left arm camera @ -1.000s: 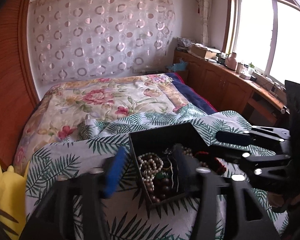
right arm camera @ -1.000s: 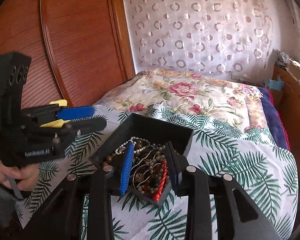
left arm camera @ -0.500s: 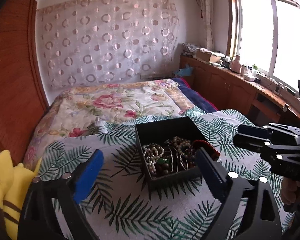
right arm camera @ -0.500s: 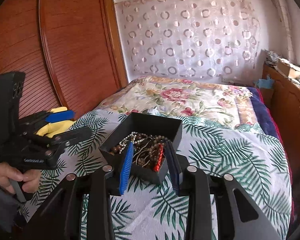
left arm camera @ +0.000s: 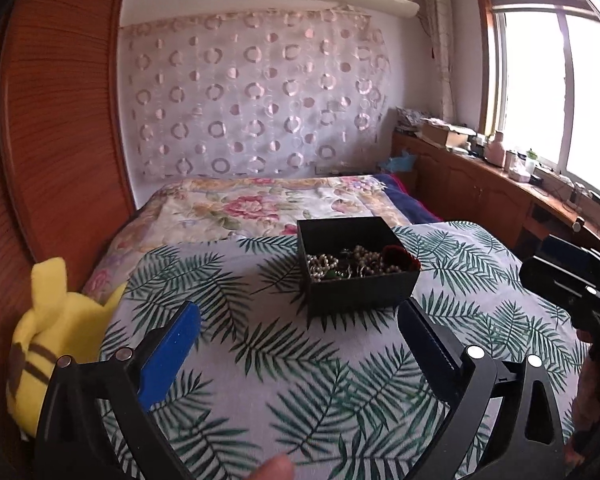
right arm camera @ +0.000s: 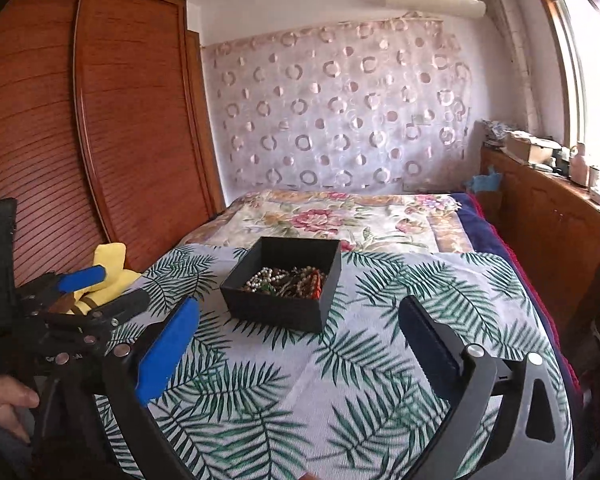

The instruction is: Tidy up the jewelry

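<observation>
A black box (left arm camera: 358, 276) of tangled jewelry (left arm camera: 354, 267) sits on a leaf-print sheet (left arm camera: 300, 360) spread over the bed. The box is roughly square, so it has no clear long axis; its open top faces up. In the left wrist view one flat side faces the camera almost squarely, while the right wrist view meets it corner-on (right arm camera: 284, 292), with a corner pointing toward the tongs. Inside lie pale pearl strands (left arm camera: 320, 266), dark beads and something red (left arm camera: 400, 258) at the right edge of the heap.

The left gripper (left arm camera: 300, 344) is spread wide and holds nothing, its blue pad and dark pad both short of the box and well apart from it. The right gripper (right arm camera: 296, 340) is likewise spread wide and empty, also short of the box. Bare sheet lies between each pair of tongs and the box.

Beyond the box a flowered quilt (left arm camera: 260, 208) covers the far half of the bed, with a circle-patterned curtain (left arm camera: 252, 104) on the wall behind. A yellow plush toy (left arm camera: 56, 336) lies at the bed's left edge against the wooden wardrobe (right arm camera: 92, 140). A wooden cabinet (left arm camera: 480, 188) with clutter runs under the window.

The left view shows the plush nearly whole and the right gripper's black frame at the right edge; the right view shows only the toy's yellow ear behind the left gripper, and the hand (right arm camera: 4, 404) holding that tool.
</observation>
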A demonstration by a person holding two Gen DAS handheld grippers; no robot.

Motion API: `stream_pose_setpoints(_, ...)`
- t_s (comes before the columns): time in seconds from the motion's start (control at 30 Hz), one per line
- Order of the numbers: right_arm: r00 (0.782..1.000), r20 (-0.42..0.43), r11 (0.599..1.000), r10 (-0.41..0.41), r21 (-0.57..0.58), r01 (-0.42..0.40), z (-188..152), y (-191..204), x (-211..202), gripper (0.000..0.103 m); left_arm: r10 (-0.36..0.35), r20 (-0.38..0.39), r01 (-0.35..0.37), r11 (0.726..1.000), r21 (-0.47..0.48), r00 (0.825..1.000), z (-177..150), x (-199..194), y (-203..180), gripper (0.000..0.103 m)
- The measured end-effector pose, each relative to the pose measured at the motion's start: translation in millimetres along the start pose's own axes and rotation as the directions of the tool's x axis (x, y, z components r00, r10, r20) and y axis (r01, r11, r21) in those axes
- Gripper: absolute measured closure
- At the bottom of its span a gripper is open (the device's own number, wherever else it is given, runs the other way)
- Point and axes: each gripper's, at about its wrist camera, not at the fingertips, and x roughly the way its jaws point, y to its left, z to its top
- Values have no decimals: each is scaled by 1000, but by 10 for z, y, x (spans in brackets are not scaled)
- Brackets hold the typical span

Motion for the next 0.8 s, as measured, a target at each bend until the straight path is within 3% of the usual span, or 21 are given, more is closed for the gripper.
stream_pose_setpoints(0.3, 999, 12, 999, -32, 6, 32, -156, 24, -69, 2, 10, 15, -11, 1000, 8, 1000, -73, -167, -2, 8)
stream_pose_setpoints(0.8, 997, 41, 998, -68, -13, 69, -142, 62, -152, 2, 3, 8, -3, 1000, -10, 1000, -145, -162, 30, 8)
